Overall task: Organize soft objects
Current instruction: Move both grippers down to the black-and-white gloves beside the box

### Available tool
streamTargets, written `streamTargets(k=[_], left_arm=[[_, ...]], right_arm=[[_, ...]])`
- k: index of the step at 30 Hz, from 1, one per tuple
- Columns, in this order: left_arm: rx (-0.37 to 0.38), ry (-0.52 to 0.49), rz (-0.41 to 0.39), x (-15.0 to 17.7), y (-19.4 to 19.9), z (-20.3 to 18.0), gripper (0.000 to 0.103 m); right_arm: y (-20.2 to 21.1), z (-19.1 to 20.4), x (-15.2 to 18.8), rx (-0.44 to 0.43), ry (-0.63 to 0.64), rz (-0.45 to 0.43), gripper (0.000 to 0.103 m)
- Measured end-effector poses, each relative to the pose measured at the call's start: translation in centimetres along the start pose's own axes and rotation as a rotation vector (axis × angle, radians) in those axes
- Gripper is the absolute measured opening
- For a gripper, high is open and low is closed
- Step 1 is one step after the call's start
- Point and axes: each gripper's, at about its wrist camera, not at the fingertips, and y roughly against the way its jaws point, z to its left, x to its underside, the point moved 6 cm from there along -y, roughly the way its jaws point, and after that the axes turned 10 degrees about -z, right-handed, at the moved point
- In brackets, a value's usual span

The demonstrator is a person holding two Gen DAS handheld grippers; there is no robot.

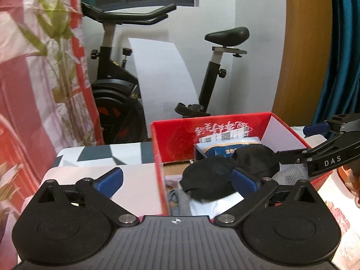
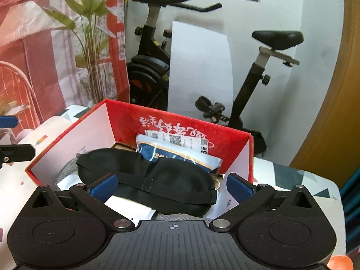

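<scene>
Eye mask (image 2: pixel 146 180) lay in red box (image 2: pixel 180 117), on top of contents. Left gripper (image 1: pixel 177 180), right gripper (image 2: pixel 171 185): both wide, empty. Step judged: placement done. Next: fetch another soft item.

A home room: exercise bike (image 2: pixel 157 51) stands beside a patterned curtain (image 2: pixel 45 51).
</scene>
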Motion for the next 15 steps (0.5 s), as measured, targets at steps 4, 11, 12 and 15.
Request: streamTargets(k=[4,11,12,15], left_arm=[[-0.023,-0.004,-0.03,0.9,2.2,0.8,0.103],[-0.013,0.069,0.011,4.7,3.8,2.2,0.103],[-0.015,0.074,0.023,5.3,3.9,2.3,0.103],[-0.012,0.105,0.054,7.0,3.7,2.3,0.101]], right_arm=[[1.7,1.2,0.1,0.019,0.015,-0.065,0.103],[4.4,4.5,1.7,-0.045,0.043,-0.149,0.103],[4.6,5.1,2.1,-0.051,0.057,-0.152,0.102],[5.0,6.5,3.1,-0.098,0.043,-0.143,0.102]])
